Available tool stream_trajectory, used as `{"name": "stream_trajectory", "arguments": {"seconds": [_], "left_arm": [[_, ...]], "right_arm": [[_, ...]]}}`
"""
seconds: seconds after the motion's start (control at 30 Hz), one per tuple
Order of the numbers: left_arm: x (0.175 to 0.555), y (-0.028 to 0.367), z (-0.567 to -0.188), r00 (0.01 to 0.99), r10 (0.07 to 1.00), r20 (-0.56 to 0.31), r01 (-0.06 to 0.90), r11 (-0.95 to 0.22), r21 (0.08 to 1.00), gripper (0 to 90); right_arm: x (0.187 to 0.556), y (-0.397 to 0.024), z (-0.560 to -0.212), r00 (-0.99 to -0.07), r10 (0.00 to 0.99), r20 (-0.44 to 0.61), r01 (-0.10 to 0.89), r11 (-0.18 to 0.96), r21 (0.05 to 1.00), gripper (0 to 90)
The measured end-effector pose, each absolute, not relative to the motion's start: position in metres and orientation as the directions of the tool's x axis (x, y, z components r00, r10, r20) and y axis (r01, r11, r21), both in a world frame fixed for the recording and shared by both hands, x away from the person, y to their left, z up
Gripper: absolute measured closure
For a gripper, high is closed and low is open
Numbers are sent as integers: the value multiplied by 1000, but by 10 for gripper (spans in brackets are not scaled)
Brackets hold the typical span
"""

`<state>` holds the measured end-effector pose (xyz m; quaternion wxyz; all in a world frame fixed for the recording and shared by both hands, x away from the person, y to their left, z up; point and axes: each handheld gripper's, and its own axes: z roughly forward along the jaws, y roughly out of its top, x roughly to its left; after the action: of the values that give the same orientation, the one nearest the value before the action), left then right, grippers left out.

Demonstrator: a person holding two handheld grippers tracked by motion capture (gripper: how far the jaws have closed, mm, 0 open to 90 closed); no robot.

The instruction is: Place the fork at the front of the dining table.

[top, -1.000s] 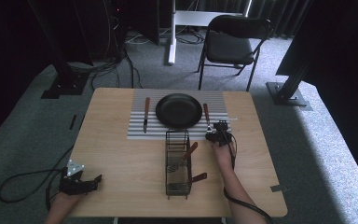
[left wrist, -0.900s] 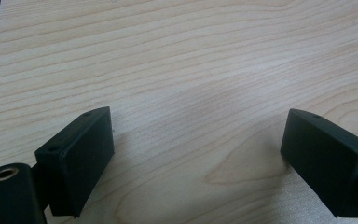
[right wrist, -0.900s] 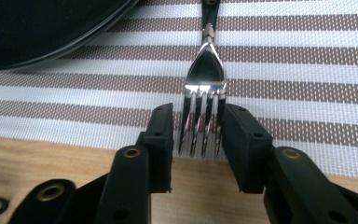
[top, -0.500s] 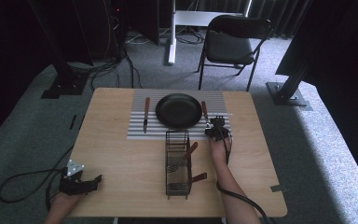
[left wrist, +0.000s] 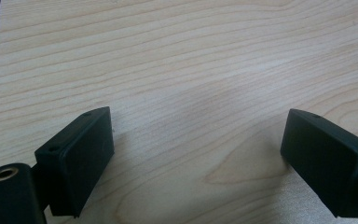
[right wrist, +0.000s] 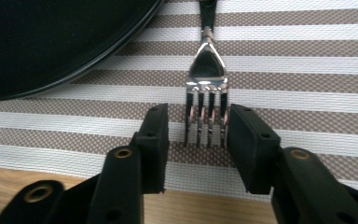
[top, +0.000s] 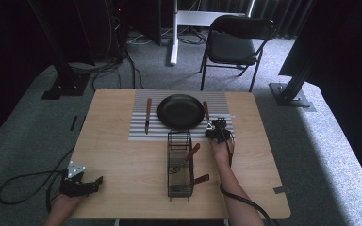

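Observation:
A steel fork [right wrist: 207, 70] with a dark handle lies on the striped placemat [right wrist: 284, 70], just right of the black plate [right wrist: 51, 42]. Its tines point at my right gripper [right wrist: 198, 126]. The jaws stand on either side of the tines and have just been opening; a gap shows at the left pad, so the fork lies loose between them. In the high view the right gripper [top: 217, 128] rests at the mat's front right, beside the plate [top: 180, 111]. My left gripper [top: 82, 183] is open over bare wood near the front left corner, nothing between its jaws [left wrist: 196, 154].
A knife [top: 147, 114] lies on the placemat [top: 139, 132] left of the plate. A black wire basket [top: 169, 186] holding wooden-handled utensils stands mid-table, just left of my right forearm. A chair [top: 231, 44] stands beyond the table.
My right hand has edged slightly toward the plate at the mat's front right. The left hand and gripper have stayed where they were.

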<state>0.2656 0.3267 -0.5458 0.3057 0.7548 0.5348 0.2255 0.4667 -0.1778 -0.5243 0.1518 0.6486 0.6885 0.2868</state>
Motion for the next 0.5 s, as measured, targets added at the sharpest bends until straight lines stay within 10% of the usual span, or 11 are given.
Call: {"name": "stream_trajectory", "arguments": {"seconds": [0.27,0.5], "left_arm": [[266,327,-546,326,945,13,669,-241,703,93],[266,327,-546,326,945,13,670,-241,703,92]], "right_arm": [[456,-182,-517,-174,970,170,767,25,642,192],[445,-186,-516,-227,959,170,708,43,705,140]]}}
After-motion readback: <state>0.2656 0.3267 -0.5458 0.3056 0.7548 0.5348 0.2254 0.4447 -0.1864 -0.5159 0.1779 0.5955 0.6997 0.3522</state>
